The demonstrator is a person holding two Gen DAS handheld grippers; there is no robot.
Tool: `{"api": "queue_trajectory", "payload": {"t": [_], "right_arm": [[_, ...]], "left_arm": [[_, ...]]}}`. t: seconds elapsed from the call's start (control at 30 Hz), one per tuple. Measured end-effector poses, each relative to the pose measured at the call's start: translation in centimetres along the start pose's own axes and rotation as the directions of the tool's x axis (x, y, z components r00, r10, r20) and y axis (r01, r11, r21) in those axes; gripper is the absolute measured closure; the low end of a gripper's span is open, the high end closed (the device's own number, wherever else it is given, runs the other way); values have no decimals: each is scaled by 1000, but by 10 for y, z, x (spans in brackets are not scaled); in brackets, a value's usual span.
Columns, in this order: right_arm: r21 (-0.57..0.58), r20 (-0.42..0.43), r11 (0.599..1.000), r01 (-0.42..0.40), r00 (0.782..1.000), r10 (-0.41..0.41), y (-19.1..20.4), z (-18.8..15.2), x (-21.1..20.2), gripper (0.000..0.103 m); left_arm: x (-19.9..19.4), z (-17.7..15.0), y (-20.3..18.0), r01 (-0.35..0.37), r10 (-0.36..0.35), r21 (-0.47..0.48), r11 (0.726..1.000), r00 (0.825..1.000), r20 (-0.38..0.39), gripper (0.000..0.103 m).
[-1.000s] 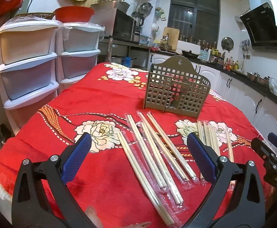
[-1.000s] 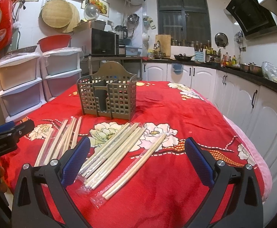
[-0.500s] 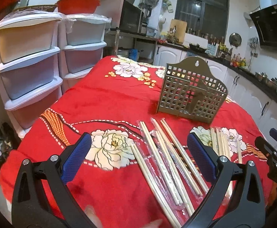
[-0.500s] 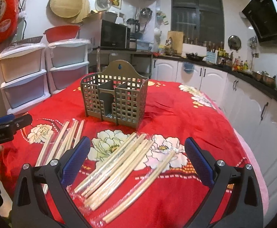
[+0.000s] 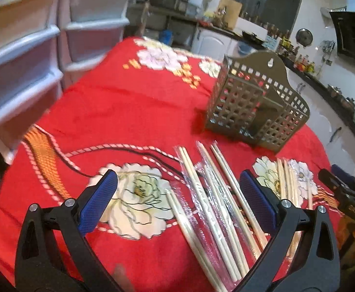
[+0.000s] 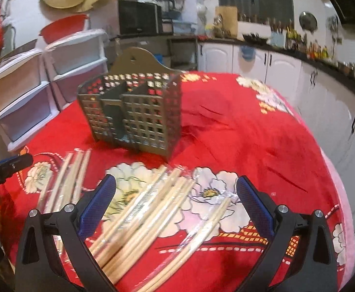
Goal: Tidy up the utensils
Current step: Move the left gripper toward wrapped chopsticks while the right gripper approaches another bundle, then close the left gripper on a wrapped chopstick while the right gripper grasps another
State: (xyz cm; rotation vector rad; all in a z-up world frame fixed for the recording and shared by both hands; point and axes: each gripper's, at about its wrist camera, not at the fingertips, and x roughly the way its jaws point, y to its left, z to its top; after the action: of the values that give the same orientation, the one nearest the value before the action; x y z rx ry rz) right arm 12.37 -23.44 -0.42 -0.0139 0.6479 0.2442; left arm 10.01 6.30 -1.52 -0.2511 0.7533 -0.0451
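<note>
Both the left gripper (image 5: 177, 197) and the right gripper (image 6: 176, 198) hang wide open and empty over the wrapped chopsticks (image 6: 150, 209) lying before the holder (image 6: 133, 114), so the slippery film, probably plastic, may let a pair slide out when pinched.

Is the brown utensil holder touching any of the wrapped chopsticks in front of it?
Apart. In the left wrist view, bare red tablecloth shows between the utensil holder and the nearest tips of the wrapped chopsticks.
</note>
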Motion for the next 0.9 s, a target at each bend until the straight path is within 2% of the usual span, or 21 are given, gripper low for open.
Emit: {"api": "queue_trajectory", "payload": {"t": [0.1,0.13,0.23,0.37,0.47,0.57,0.7,0.9], "right_arm": [[11,-40,1000,-1,999,1,-11,0,11,15],[14,-53,1000,-2,999,2,-14,-1,14,21],[29,-93,999,-20,995,23,-21,-1,24,29],[48,-147,997,-68,986,74,-26,0,39,51],[88,-184,990,-111,975,126,-31,3,53,60],[117,-211,986,-116,967,139,-36,7,67,68],[174,-241,978,-119,957,159,-48,10,83,71],[238,-238,959,-151,949,209,-61,14,94,78]], "left_arm": [[17,-2,5,12,-13,-19,1000,997,-70,23],[19,-2,6,13,-15,-23,1000,996,-83,25],[30,-7,9,27,-31,-37,999,990,-140,42],[36,-11,11,45,-53,-49,998,984,-171,58],[38,-10,14,50,-60,-62,997,983,-174,66],[41,-7,17,51,-65,-78,996,981,-181,74],[44,-5,17,56,-71,-84,995,980,-184,80],[51,0,14,73,-90,-95,993,979,-185,90]]}}
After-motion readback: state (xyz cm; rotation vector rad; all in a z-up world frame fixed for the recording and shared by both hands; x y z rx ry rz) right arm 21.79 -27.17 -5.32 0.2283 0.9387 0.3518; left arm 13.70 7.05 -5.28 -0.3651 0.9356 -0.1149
